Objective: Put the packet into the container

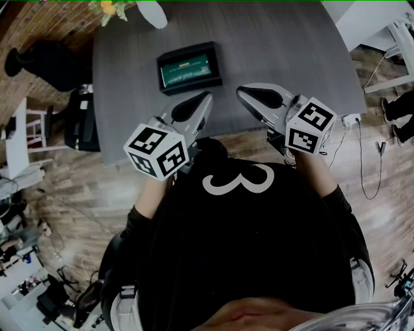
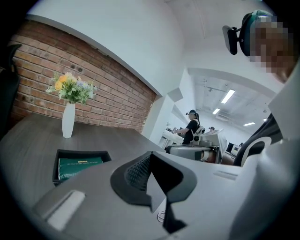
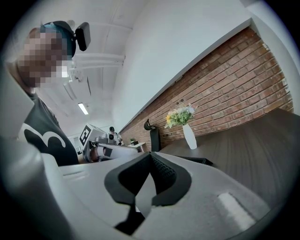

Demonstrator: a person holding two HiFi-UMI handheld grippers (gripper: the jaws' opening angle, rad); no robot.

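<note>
Dark grey surface (image 1: pixel 278 58) below a brick wall (image 2: pixel 70 79), wood flooring (image 1: pixel 77 187) round it, a white vase (image 1: pixel 152 11) of flowers (image 1: pixel 110 8) at the far edge.

Near the middle of that surface, 1 black container (image 1: pixel 187 48), shallow and rectangular. Inside it, flat on the bottom and filling most of it, the green packet (image 1: pixel 186 70). Long axis side to side across the head view, in line with the container's long side, tilted a touch.

At the near edge, 2 grippers held out in front of a black shirt (image 1: pixel 246 252). On the left gripper (image 2: pixel 151 154), jaws together with nothing between them. On the right gripper (image 3: pixel 151 157), the same: closed and empty. Both aimed away from the body toward the far edge, tips angled in toward each other.

Key relation: container ahead of the left gripper and a little to its left, apart from the tips, untouched. Farther from the right gripper, ahead and well to its left, showing from there only as a thin dark strip past the closed jaws. Left, then, the nearer of the 2.

Looks finished, judging by the layout: packet in, neither gripper holding anything. Probably nothing more called for than pulling both clear. For any squaring up, best done from the left, opening first, then nudging the packet's near long edge toward the container's far wall.
</note>
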